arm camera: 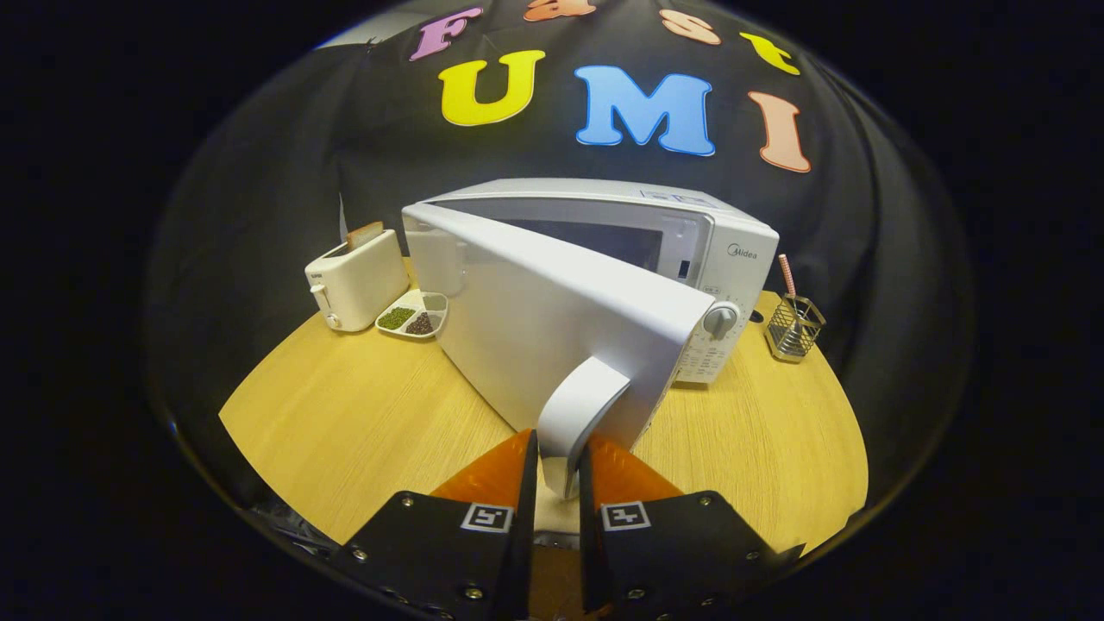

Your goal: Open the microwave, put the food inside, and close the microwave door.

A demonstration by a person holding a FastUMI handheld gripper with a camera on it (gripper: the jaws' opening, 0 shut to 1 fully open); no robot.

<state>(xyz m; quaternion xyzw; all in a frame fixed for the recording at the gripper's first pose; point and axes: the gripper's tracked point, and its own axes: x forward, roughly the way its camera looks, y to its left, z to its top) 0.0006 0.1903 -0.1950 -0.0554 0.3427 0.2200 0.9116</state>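
The handheld two-finger gripper point(559, 466) has 2 wedge-shaped orange fingers point(492, 474), translucent and tapering to narrow tips. Behind them sit 2 flat black angular plates fastened with small silver screws. Each plate carries 1 square black-and-white marker tag at its inner corner, right behind the orange part.

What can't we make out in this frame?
- Microwave cavity, gripper view: the open door hides most of it, so any food inside cannot be told.
- Handle: its lower end sits behind the gripper fingers; pad contact unclear.
- Keypad markings: too small.
- Divided dish contents: too small to identify.
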